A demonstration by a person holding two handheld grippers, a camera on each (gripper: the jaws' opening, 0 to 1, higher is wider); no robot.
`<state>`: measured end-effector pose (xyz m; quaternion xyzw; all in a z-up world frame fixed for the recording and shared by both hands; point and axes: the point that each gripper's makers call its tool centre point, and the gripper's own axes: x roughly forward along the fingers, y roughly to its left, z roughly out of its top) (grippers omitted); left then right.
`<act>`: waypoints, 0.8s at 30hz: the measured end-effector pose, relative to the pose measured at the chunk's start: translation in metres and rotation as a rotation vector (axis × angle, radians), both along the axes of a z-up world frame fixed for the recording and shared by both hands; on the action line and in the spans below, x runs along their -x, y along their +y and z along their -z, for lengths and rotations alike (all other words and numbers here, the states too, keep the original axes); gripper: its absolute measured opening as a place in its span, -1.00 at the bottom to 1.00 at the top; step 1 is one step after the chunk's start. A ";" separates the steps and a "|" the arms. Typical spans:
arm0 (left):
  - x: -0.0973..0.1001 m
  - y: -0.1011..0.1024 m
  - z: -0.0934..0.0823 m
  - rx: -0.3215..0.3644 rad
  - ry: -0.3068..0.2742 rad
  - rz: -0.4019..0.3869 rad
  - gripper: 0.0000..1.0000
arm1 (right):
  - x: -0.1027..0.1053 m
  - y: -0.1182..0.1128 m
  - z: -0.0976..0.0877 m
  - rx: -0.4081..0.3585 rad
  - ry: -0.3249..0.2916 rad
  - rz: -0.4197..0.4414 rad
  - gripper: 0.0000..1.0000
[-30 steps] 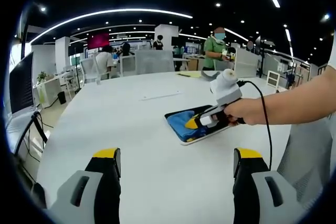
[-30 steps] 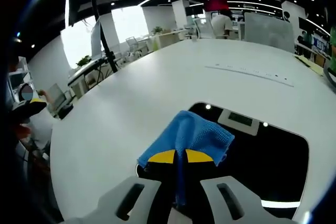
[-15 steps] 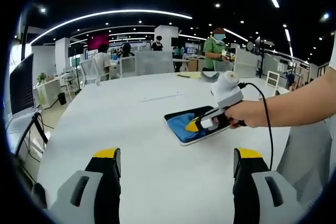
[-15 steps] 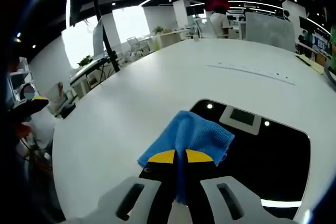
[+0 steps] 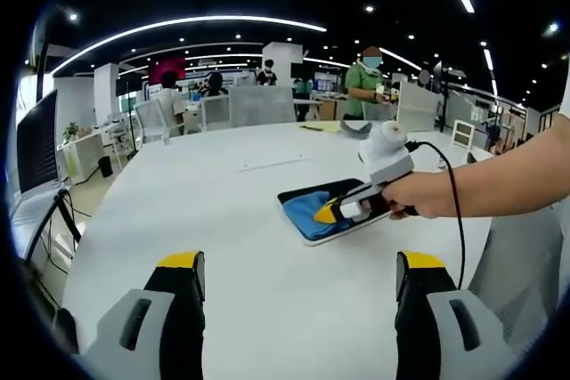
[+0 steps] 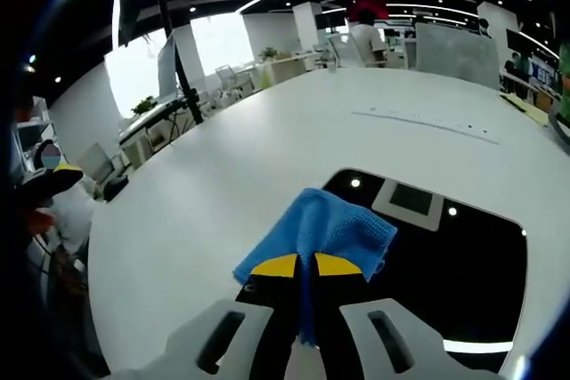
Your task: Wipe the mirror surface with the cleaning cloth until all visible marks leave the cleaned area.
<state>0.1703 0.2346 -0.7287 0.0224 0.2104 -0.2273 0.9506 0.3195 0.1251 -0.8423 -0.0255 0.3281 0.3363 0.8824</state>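
Observation:
A rectangular mirror (image 6: pixel 463 255) lies flat on the white table (image 6: pixel 267 149) and reflects the dark ceiling with its lights. My right gripper (image 6: pixel 300 266) is shut on a blue cleaning cloth (image 6: pixel 329 227), which rests on the mirror's near left corner. In the left gripper view, the mirror (image 5: pixel 307 196) sits mid-table with the blue cloth (image 5: pixel 307 208) on it, and the right gripper (image 5: pixel 328 212) is held there by a person's hand (image 5: pixel 419 193). My left gripper (image 5: pixel 298 275) hangs open above the table, well short of the mirror, with nothing between its fingers.
A black cable (image 5: pixel 450 193) runs from the right gripper across the person's arm. A thin white strip (image 5: pixel 272 164) lies further back on the table. Chairs, desks and several people stand beyond the table's far edge. A monitor stand (image 6: pixel 174 68) rises at the left.
The right gripper and cloth have slid slightly toward the mirror's near left corner since one second ago. The left gripper has stayed still.

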 end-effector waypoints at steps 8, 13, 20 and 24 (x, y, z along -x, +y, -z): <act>0.000 -0.003 0.000 0.001 0.003 0.002 0.78 | 0.000 0.000 0.000 -0.005 0.000 0.001 -0.98; -0.001 -0.001 0.001 0.000 0.002 0.001 0.78 | 0.001 -0.002 0.000 -0.010 0.003 0.002 -0.98; -0.001 -0.004 0.000 0.001 0.002 0.007 0.78 | 0.004 -0.008 -0.001 -0.016 0.005 0.010 -0.99; -0.001 -0.006 0.000 0.000 0.003 0.013 0.78 | 0.004 -0.013 -0.001 -0.019 0.007 0.018 -0.99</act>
